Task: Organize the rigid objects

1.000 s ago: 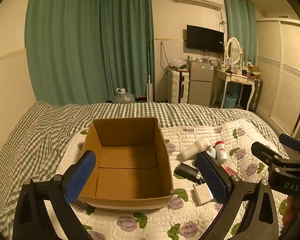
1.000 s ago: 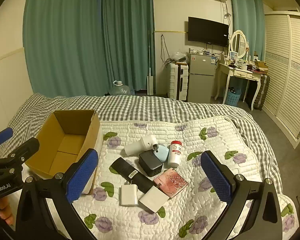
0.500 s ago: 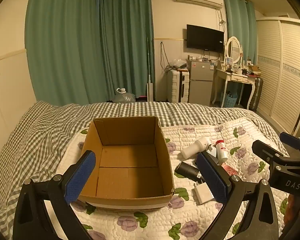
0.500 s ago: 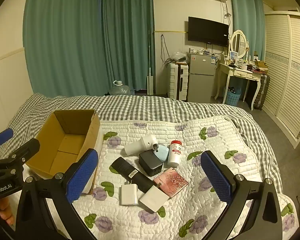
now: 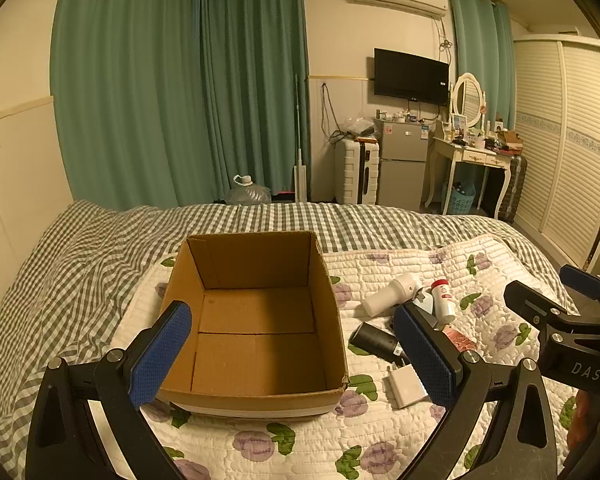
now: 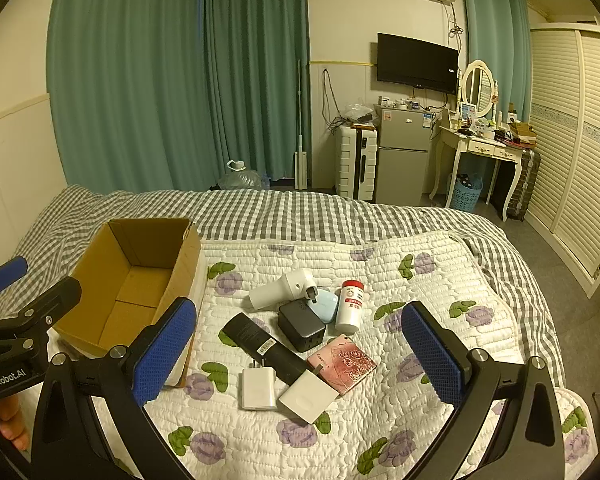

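Observation:
An open, empty cardboard box point(image 5: 256, 320) point(image 6: 134, 280) sits on the floral quilt. My left gripper point(image 5: 292, 356) hovers open over its near side. To the box's right lies a cluster: a white handheld device point(image 6: 280, 290), a red-capped white bottle point(image 6: 350, 306), a pale blue case point(image 6: 324, 306), a dark grey block point(image 6: 302, 326), a black cylinder point(image 6: 266, 346), two white chargers point(image 6: 258, 388) point(image 6: 308, 396) and a pink floral card case point(image 6: 342, 364). My right gripper point(image 6: 300, 354) hangs open above that cluster, holding nothing.
The quilt point(image 6: 420, 300) lies on a grey checked bedspread point(image 6: 300, 212). Beyond the bed stand green curtains point(image 6: 180, 72), a white suitcase point(image 6: 358, 162), a small fridge point(image 6: 402, 160) and a dressing table point(image 6: 480, 148). A wardrobe point(image 6: 576, 140) lines the right wall. A hand point(image 6: 8, 420) shows at lower left.

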Available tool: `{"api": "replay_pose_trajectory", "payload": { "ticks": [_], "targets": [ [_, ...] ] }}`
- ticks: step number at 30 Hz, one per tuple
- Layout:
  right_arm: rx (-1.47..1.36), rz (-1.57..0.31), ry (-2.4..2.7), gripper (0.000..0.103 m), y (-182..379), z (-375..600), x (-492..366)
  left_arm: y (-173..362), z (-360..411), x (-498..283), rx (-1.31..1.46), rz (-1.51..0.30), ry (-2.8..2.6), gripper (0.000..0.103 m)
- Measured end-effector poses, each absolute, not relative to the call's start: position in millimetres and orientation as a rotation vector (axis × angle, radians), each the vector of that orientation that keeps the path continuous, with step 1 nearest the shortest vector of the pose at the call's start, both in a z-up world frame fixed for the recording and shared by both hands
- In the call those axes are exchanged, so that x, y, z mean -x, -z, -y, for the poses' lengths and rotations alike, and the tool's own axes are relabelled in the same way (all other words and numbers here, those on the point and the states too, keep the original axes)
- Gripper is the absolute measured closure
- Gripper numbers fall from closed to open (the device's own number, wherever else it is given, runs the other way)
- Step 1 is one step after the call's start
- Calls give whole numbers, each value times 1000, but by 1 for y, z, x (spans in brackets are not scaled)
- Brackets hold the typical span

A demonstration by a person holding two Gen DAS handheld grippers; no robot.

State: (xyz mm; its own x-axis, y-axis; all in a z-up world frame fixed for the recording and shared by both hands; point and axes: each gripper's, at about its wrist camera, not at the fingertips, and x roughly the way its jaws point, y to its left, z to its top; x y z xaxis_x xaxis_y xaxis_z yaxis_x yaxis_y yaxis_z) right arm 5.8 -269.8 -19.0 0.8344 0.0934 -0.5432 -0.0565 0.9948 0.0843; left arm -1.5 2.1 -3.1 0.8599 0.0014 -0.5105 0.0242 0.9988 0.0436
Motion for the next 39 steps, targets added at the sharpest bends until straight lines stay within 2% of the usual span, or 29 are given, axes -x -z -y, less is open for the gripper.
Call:
{"api": "replay_pose_trajectory", "payload": {
  "ticks": [39],
  "targets": [
    [-62, -583, -78, 0, 22, 268, -7, 3, -2, -1, -52, -541, 11, 0]
  ]
}}
